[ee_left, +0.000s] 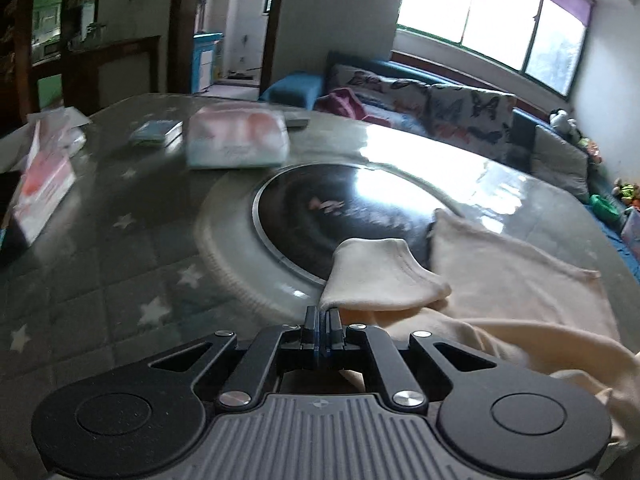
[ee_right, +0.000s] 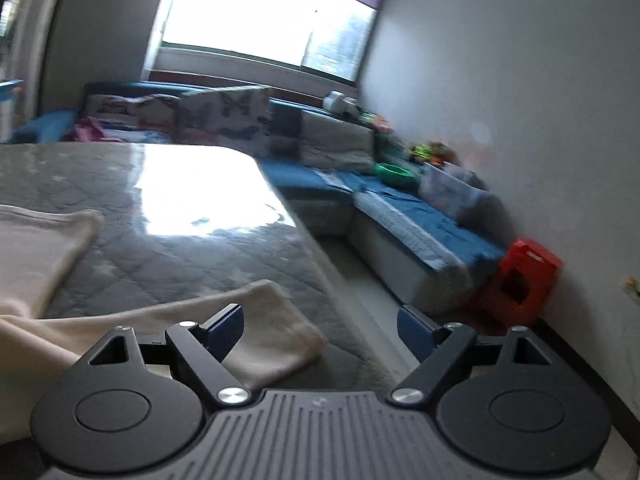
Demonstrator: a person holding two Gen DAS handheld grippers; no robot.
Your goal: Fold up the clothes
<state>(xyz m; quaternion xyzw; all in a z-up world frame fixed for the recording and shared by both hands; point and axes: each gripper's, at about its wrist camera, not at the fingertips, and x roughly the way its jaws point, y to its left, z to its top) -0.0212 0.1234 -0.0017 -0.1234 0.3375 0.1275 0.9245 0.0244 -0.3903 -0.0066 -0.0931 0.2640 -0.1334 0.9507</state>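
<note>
A cream garment [ee_left: 500,280] lies on the grey star-patterned table [ee_left: 120,260], partly over the black round hob. My left gripper [ee_left: 323,316] is shut on a cream sleeve end [ee_left: 376,276] of it and holds that end lifted above the hob's rim. In the right wrist view the same garment [ee_right: 36,248] lies at the left, and another sleeve [ee_right: 280,320] stretches toward the table's right edge. My right gripper [ee_right: 320,328] is open and empty above that sleeve, its left finger [ee_right: 226,328] over the cloth, its right finger past the table edge.
A black round hob [ee_left: 320,216] is set in the table's middle. A soft tissue pack [ee_left: 236,140], a small blue box [ee_left: 154,132] and a red-white package [ee_left: 44,184] lie at the far left. A blue sofa [ee_right: 404,216] and a red stool [ee_right: 524,276] stand beyond the table's right edge.
</note>
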